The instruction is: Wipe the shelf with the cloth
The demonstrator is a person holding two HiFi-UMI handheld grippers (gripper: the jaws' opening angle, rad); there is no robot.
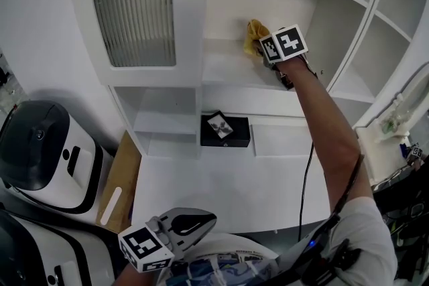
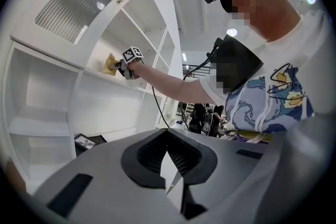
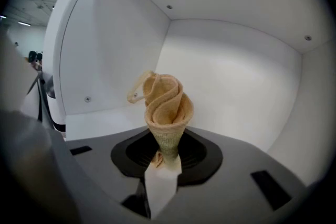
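A yellow cloth (image 1: 255,35) is bunched inside the upper compartment of the white shelf unit (image 1: 228,70). My right gripper (image 1: 271,60) is shut on it, arm stretched up into that compartment. In the right gripper view the cloth (image 3: 167,107) stands up in a folded cone from the jaws, above the shelf board (image 3: 100,123). From the left gripper view the cloth (image 2: 110,64) shows far off on the shelf. My left gripper (image 1: 191,224) hangs low near my body, jaws closed on nothing (image 2: 170,178).
A cabinet door with ribbed glass (image 1: 134,13) stands left of the compartment. A black box (image 1: 225,130) sits on the lower shelf. A black and white appliance (image 1: 47,157) and a cardboard piece (image 1: 117,184) lie at the lower left. A cable (image 1: 305,177) hangs from my right arm.
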